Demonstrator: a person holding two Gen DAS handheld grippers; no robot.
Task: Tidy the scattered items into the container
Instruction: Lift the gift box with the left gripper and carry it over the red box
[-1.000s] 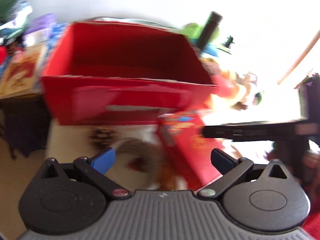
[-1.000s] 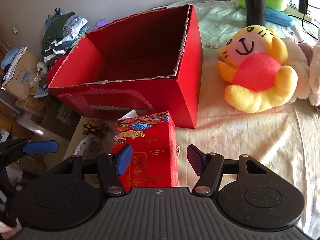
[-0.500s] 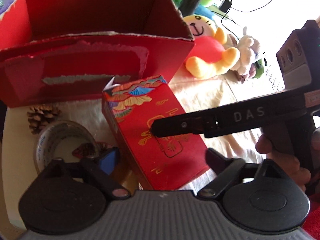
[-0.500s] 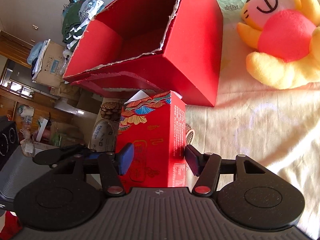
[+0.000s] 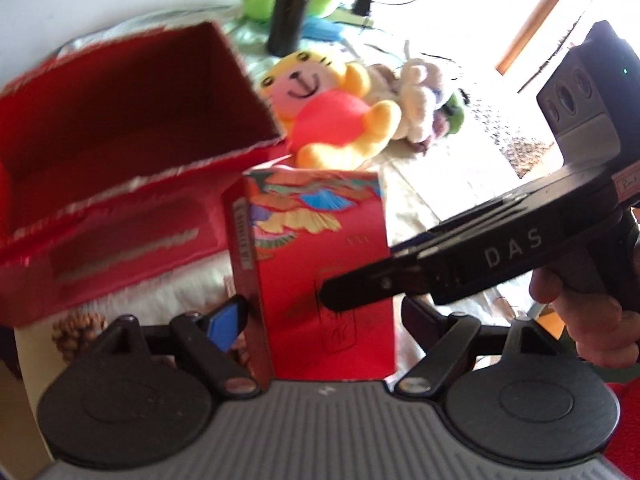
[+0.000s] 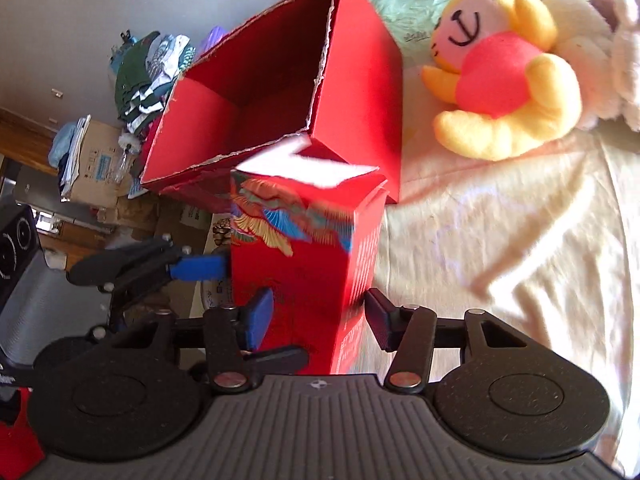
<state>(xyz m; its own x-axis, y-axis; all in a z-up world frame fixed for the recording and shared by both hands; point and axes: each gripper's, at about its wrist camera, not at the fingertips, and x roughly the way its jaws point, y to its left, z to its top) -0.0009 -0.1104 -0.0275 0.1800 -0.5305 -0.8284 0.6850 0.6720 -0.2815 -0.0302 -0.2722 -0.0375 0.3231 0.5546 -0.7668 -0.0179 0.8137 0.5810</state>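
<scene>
Both grippers angle down at one upright red carton [image 5: 320, 276], printed with a fan-and-crane pattern, top flaps standing open and white inside.

Left gripper [image 5: 324, 316]: jaws straddle the carton's lower part. The blue pad [image 5: 224, 322] sits against the carton's narrow left face; the right finger is at or just off the wide face's edge, contact not clear. Motion blur throughout this view.

Right gripper [image 6: 316, 316]: jaws closing, carton between them, both pads at or very near its sides; whether they press yet I cannot tell. Seen from the left wrist, its black body crosses in front of the carton, a hand [image 5: 588, 320] wrapped round the handle.

Edges and room: the carton stands just in front of the large red box [image 6: 280, 92], near its closest corner. The box is open-topped with torn white rims and nothing visible inside. To the right, open cream cloth [image 6: 500, 260]; beyond it a yellow plush toy [image 6: 504, 64] beside a white one. Left of the carton, a pine cone [image 5: 78, 332] near the surface's edge.

Writing: "DAS" in pale letters on the right gripper's body. The carton's side print is too blurred to read.
</scene>
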